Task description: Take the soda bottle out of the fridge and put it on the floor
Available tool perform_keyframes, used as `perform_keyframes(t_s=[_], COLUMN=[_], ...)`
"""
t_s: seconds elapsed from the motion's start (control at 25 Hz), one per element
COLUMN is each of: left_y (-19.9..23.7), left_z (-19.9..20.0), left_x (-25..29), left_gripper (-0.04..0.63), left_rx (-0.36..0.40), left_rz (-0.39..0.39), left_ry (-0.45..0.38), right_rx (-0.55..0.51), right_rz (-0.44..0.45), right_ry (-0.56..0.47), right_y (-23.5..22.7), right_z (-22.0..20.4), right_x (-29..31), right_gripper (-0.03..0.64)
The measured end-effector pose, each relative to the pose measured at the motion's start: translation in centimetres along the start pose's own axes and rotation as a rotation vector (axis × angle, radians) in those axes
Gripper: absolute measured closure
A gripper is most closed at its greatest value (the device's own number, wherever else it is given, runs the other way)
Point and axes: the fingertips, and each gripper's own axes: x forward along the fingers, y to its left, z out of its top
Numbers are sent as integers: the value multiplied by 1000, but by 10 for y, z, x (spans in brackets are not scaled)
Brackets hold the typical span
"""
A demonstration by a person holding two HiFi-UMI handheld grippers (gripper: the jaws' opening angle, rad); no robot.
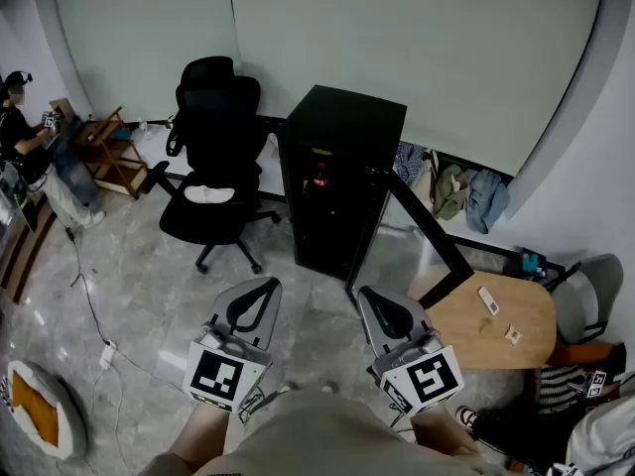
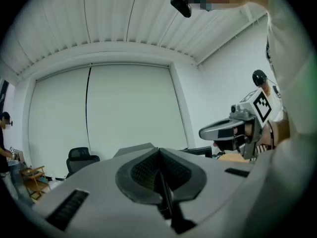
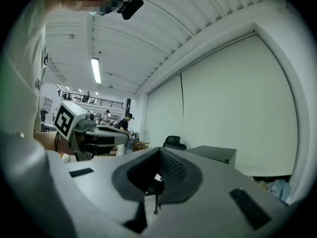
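A black mini fridge [image 1: 332, 157] stands on the floor ahead, its door [image 1: 427, 228] swung open to the right. Inside, on a shelf, a dark soda bottle [image 1: 319, 177] with a red top stands upright. Both grippers are held low near the person's body, well short of the fridge and pointing at it. My left gripper [image 1: 269, 285] is shut, its pads [image 2: 148, 168] meeting with nothing between them. My right gripper [image 1: 363, 293] also looks shut and empty, its tips [image 3: 171, 168] touching. The fridge top [image 3: 214, 153] shows beyond the right jaws.
A black office chair [image 1: 213, 157] stands left of the fridge. A round wooden table [image 1: 501, 323] with small items is at the right, beside a grey chair [image 1: 587, 300]. Bags and clothes [image 1: 464, 192] lie by the wall. A person [image 1: 14, 117] sits far left. A cable [image 1: 91, 310] crosses the floor.
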Motion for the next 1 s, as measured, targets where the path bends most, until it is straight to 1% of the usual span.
perform_keyframes(t_s=[0.24,0.4,0.52,0.68,1.0], left_y=[-12,-18,-24,-31,-22], left_z=[-2,-2,-3,-5,-14], left_x=[11,18,23,28,43], left_gripper=[589,589,589,589,589], left_rx=[7,27,28,26,29], left_rz=[11,21,18,7,4], left_ry=[1,-2,-1,11,18], right_rx=[37,46,47,62,61], right_rz=[-9,-11,-3,-16,1], right_ry=[-9,-21,-18,-22,5], right_y=[-19,-27,-31,-39,-44], right_z=[-9,-12,-15,-19,-32], right_x=[-7,-11,-10,-11,4], right_gripper=[621,621,621,621,620])
